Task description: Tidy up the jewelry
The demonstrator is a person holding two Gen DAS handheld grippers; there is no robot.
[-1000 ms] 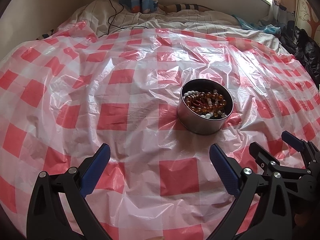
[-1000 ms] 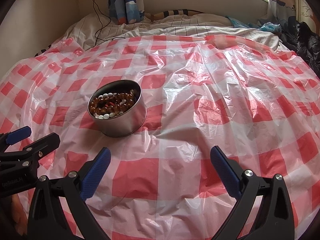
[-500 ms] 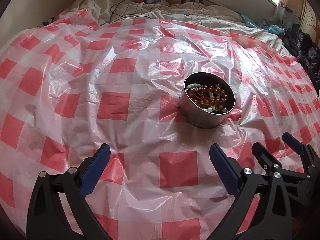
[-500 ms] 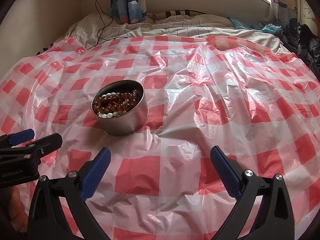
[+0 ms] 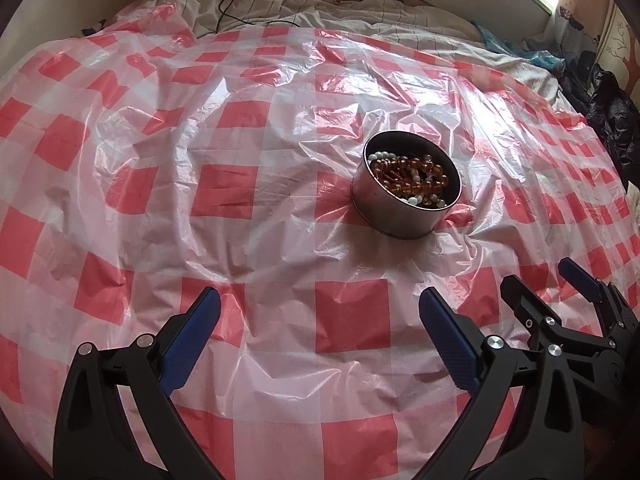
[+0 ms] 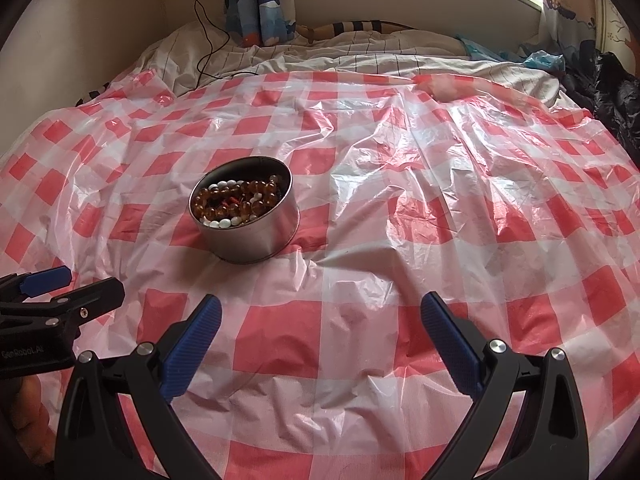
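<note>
- Two grippers are seen nearest the cameras, both held low over the sheet: the left gripper (image 5: 320, 316) and the right gripper (image 6: 320, 316), each with its blue-padded jaws spread wide and nothing held between them.
- Each gripper is also caught in the other's view, at the bottom edge; the left gripper's label is shown in the right wrist view, but it's too small to be read properly.
- Just ahead, a crinkly red-and-white checked plastic sheet (image 5: 248, 184) is spread across the bed.
- Further out, a round metal tin (image 6: 256, 240) is set on the sheet, upright, well apart from both grippers.
- Inside the tin, amber bead strands (image 5: 416, 184) and white beads (image 6: 224, 223) are piled together, pretty tangled.
- At the far end, striped bedding (image 6: 360, 56), a black cable (image 6: 204, 32) and a blue printed curtain (image 6: 260, 4) are seen by the wall.
</note>
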